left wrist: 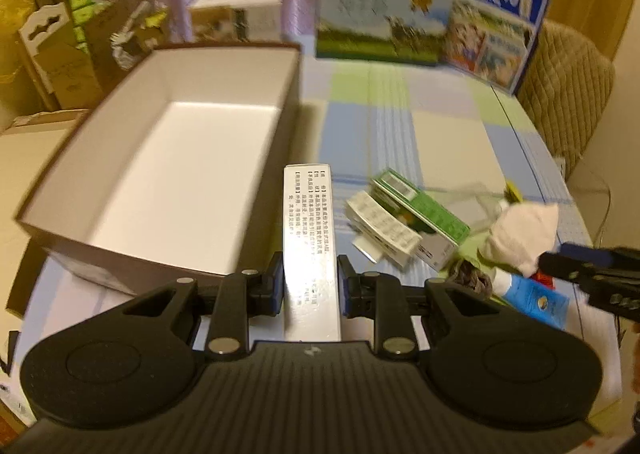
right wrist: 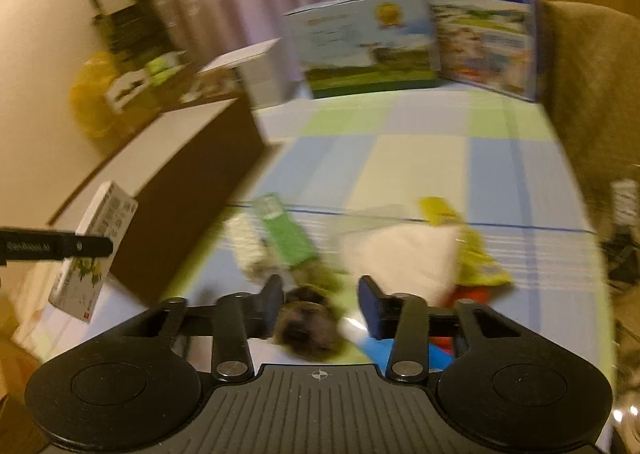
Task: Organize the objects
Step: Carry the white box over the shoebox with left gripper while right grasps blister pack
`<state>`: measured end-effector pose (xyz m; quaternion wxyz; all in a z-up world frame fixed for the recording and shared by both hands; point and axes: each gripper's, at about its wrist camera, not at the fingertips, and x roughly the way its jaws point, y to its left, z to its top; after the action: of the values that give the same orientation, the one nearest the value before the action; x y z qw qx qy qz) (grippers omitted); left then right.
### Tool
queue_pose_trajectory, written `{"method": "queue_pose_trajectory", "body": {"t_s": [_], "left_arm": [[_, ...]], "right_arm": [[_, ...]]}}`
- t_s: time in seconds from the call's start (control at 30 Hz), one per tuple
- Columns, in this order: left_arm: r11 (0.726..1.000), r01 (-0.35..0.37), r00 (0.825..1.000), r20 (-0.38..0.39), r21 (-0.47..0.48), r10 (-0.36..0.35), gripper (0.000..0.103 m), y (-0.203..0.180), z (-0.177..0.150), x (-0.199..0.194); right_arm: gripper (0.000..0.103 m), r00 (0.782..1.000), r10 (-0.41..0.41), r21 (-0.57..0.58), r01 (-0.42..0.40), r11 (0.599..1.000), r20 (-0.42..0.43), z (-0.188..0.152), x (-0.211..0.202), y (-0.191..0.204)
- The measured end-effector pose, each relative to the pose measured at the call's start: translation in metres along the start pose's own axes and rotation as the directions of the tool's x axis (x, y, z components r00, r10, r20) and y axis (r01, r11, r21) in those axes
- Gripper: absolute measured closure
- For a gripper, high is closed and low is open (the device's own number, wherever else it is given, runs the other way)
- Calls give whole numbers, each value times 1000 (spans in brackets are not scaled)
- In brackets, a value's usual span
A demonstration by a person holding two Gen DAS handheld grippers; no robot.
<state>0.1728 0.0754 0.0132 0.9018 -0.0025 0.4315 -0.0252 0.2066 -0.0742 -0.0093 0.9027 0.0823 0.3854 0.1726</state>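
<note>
My left gripper (left wrist: 310,282) is shut on a long white carton (left wrist: 310,230) with printed text, held above the table beside the open brown box (left wrist: 288,101) with a white inside. In the right wrist view that carton (right wrist: 100,221) hangs at the left in the left gripper (right wrist: 94,246). My right gripper (right wrist: 320,304) is low over a pile of small things, with a dark brownish furry lump (right wrist: 304,318) between its fingers; a gap shows at the right finger (right wrist: 370,306). A green carton (left wrist: 420,205), a white carton (left wrist: 384,225), a white cloth (left wrist: 524,230) and a blue tube (left wrist: 536,298) lie in the pile.
Tall cartons stand at the table's far edge: a light-blue and green one (left wrist: 380,13), a blue one (left wrist: 496,21) and a white one (left wrist: 236,13). A quilted chair (left wrist: 568,93) is at the right. Cardboard clutter (left wrist: 60,53) fills the left. A yellow packet (right wrist: 476,254) lies by the cloth.
</note>
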Motion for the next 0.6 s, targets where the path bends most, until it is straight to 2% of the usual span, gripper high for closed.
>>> {"method": "queue_pose_trajectory", "body": {"t_s": [0.17,0.3,0.6], "left_arm": [[998,-37,999,34,-41,39,81,36,10,-22],[995,-67,997,45,-72,71,81,66,19,-26],[987,-108,992,57,-120,115,81,125,33,-25]], "right_arm": [[70,998,59,-74,-61,995,-27,12,32,31],[70,997,64,-126,-70,990,-48,22,64,49],[70,994,-11,-225,-15,974,-112,29,129,71]]}}
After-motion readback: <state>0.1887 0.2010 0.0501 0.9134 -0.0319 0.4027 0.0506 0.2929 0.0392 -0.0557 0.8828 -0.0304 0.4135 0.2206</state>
